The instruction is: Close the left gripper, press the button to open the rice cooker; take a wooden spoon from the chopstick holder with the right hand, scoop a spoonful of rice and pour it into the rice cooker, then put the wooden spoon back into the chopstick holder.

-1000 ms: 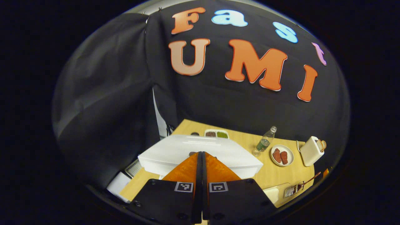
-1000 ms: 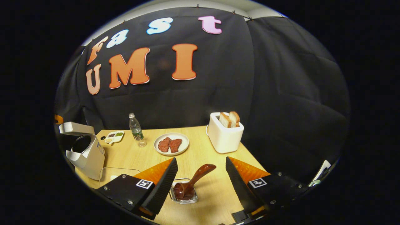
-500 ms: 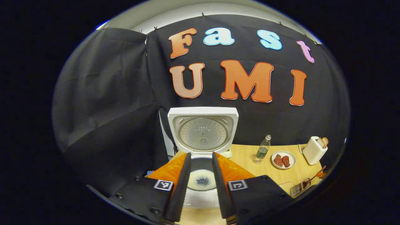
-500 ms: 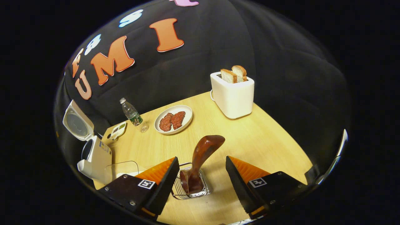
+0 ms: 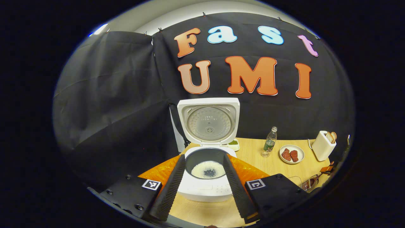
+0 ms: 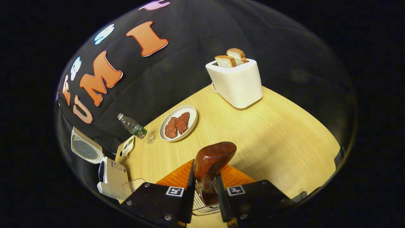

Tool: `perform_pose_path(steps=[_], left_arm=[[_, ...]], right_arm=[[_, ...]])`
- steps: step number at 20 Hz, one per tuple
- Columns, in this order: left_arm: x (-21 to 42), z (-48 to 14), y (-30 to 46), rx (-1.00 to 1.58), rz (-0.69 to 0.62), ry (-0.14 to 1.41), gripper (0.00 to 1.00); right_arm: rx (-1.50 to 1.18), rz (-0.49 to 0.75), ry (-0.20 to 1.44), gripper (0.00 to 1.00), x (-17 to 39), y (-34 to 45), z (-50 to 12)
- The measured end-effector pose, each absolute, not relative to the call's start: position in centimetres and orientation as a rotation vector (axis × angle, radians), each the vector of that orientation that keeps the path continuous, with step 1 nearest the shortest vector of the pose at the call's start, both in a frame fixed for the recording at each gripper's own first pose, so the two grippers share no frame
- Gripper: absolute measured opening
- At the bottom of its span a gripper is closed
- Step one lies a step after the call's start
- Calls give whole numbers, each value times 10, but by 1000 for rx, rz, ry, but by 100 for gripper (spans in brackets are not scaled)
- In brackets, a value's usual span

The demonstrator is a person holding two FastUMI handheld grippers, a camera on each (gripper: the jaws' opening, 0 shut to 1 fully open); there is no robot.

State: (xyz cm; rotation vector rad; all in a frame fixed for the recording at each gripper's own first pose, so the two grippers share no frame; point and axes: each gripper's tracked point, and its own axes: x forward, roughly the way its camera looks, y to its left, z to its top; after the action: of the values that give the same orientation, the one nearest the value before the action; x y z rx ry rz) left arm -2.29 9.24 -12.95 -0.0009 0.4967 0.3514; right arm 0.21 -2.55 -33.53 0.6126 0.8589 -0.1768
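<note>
The white rice cooker (image 5: 205, 190) stands right in front of my left gripper (image 5: 204, 161) with its lid (image 5: 208, 122) raised upright. A little rice (image 5: 208, 169) lies in its dark pot. My left gripper is open, its fingers apart on either side of the pot and holding nothing. In the right gripper view the cooker (image 6: 110, 177) sits at the far left. My right gripper (image 6: 205, 177) is shut on the dark wooden spoon (image 6: 211, 161), which stands in the wire chopstick holder (image 6: 202, 207) below. The holder and spoon (image 5: 311, 182) also appear at the right in the left gripper view.
On the wooden table (image 6: 269, 133) stand a white toaster (image 6: 235, 82) with two bread slices, a plate of meat (image 6: 178, 123), a plastic bottle (image 6: 134, 127), a small sauce dish (image 6: 128, 146) and a clear container (image 6: 134, 185) beside the cooker.
The cooker's lid sprang open and my left gripper opened and drew back. My right gripper came down over the spoon and closed on its handle.
</note>
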Motion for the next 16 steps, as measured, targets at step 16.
perform_pose_path(steps=[16], left_arm=[[-51,-115,58,38,364,441,87]], right_arm=[[566,-152,650,10,-5,-39,-266]])
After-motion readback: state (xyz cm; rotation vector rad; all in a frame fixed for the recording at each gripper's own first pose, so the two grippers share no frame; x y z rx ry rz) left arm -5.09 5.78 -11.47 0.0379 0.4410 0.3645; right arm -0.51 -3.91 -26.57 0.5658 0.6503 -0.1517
